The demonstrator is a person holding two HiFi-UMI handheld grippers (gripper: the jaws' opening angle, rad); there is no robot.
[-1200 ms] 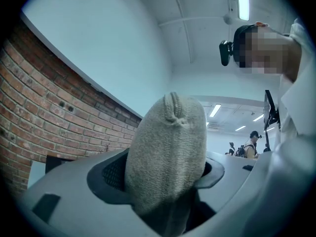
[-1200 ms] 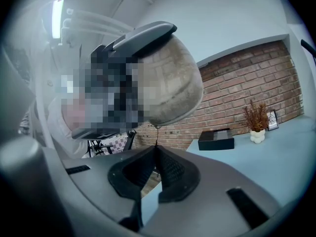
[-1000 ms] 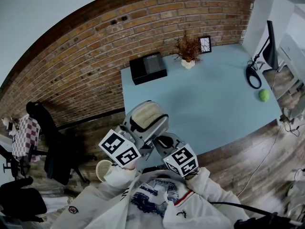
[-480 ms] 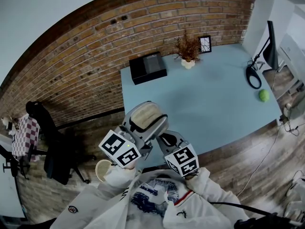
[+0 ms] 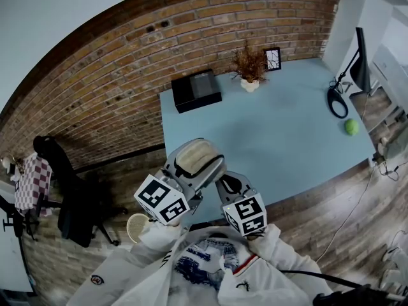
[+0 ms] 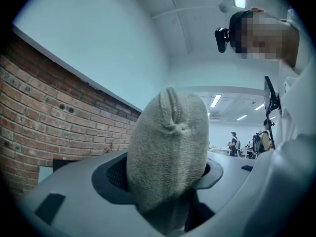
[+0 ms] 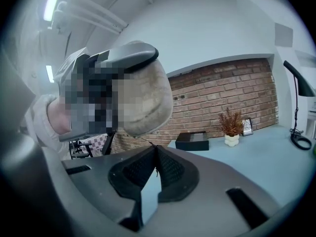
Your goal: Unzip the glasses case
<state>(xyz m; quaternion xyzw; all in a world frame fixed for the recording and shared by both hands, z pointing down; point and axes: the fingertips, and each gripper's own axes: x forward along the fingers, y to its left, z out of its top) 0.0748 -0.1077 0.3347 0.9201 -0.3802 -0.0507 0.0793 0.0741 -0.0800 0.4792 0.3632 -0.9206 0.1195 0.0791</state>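
Left gripper [image 6: 165,176]: jaws have just been closing and now clamp one end of the glasses case [image 6: 168,132]. The beige fabric bulges out above the pads, with the seam end facing my camera. The hold points level, so the case stands out in front of the chest, in the air and off the table [image 5: 287,132]. I read this as the anchor hand: it fixes the body of the case so that a pull on the zip has something to work against.

Right gripper [image 7: 156,149]: tips pressed together, no gap at the front. A thin dark sliver sits between the pads, and a fine line runs up from them to the underside of the case. I take it for the zip pull [image 7: 156,170], pinched. It is too small to be sure.

The two grippers sit close together in the head view, and the right one comes in from beside the case. That placement suits drawing the pull along the seam.

Judgement: grip stage done, no opening visible in the seam yet.

Farther out on the table, well apart from the work: a black box [image 5: 196,89], a potted dried plant [image 5: 250,69] and a green ball [image 5: 351,127]. None of them is in the way.
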